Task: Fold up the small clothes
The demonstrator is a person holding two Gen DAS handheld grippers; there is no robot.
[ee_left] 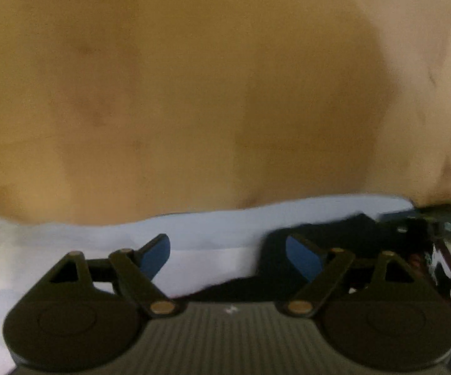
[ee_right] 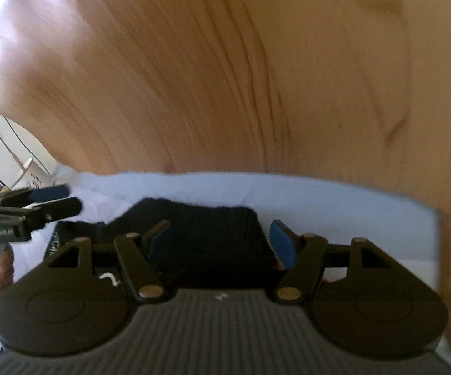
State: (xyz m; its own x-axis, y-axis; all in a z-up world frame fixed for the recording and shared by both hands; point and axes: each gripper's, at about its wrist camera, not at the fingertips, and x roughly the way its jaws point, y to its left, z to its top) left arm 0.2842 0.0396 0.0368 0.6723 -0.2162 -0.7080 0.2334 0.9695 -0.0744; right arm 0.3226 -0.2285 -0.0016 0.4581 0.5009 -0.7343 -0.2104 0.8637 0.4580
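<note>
Right wrist view: right gripper (ee_right: 220, 243) and left gripper (ee_left: 228, 257) gape wide, jaws empty, above black garment (ee_right: 200, 228) lying on white cloth (ee_right: 334, 200) on tabletop (ee_right: 194, 78). Clumsy regrasping could undo the fold.

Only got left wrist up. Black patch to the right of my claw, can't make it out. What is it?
Observer: A black ribbed garment lying on the pale sheet. The right wrist view shows its whole far edge.
Operator: Right claw gripping it?
Observer: No. The right claw is open in front of the garment, pads apart, nothing pinched.
Operator: Anything past the table?
Observer: What looks like a paper cup, beyond the left edge of the wooden table.
</note>
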